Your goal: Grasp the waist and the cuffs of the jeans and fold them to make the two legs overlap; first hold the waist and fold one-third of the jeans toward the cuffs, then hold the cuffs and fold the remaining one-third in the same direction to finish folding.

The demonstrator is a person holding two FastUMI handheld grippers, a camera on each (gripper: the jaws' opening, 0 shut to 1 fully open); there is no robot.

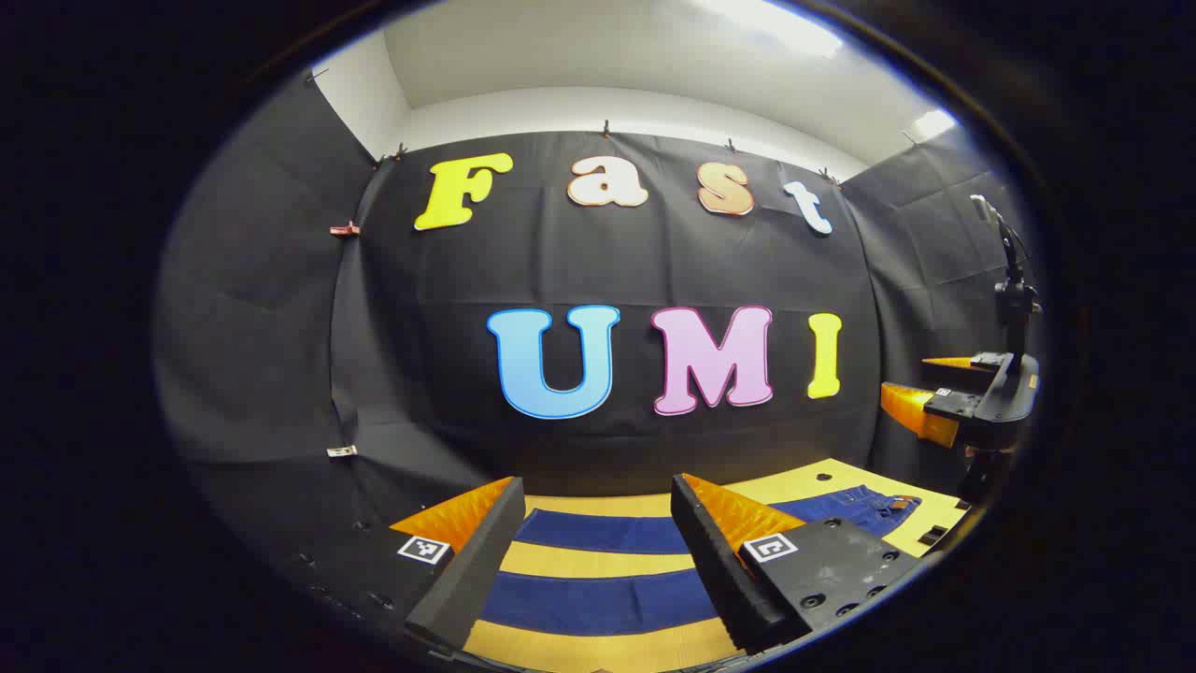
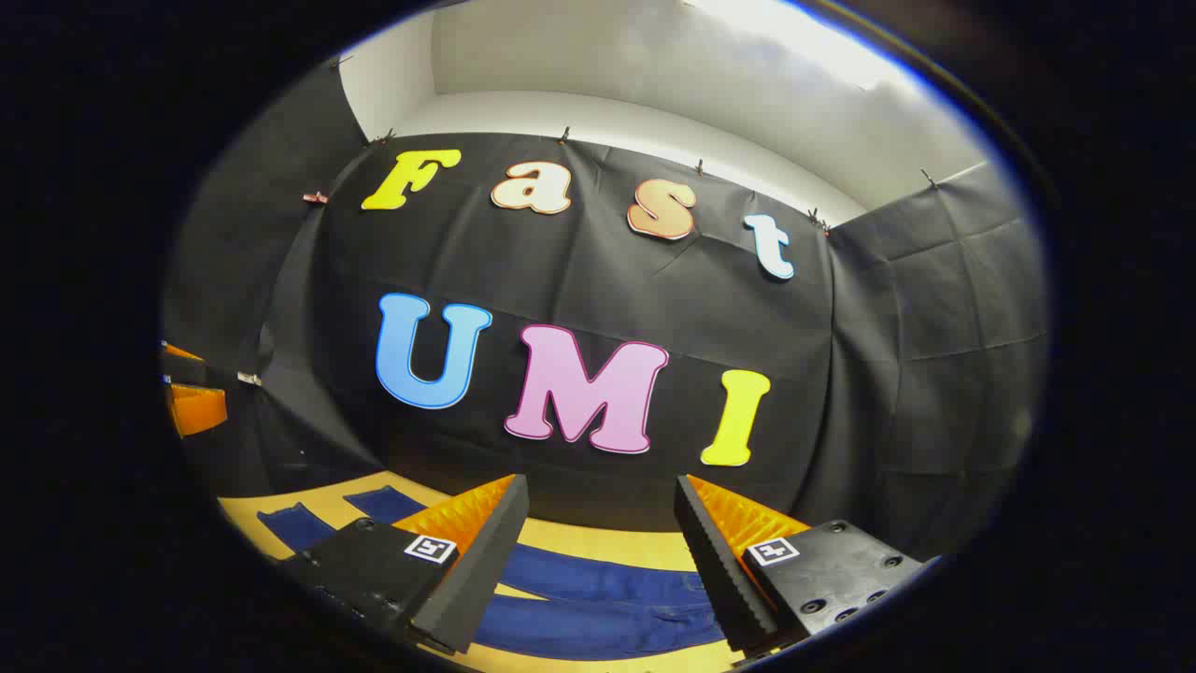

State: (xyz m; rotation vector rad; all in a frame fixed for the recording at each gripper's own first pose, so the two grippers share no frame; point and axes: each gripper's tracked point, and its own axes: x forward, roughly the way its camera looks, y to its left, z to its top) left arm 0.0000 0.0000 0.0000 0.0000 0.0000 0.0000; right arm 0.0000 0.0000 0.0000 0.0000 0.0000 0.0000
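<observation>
The left hand-held gripper [image 1: 593, 570] is hovering with fingers spread wide, holding nothing; beneath it the jeans [image 1: 598, 603] are lying flat on the yellow worktop [image 1: 589, 561], legs apart; the right hand-held gripper [image 2: 598, 570] is hanging equally released over the denim; beyond, the waist is resting toward the worktop's far end.

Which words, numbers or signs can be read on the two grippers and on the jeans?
On the left gripper: no words; each finger bears a square black-and-white marker, a pattern and not text.
On the right gripper: the same kind of marker, no words.
On the jeans: a small patch at the waist, too small to read.
</observation>
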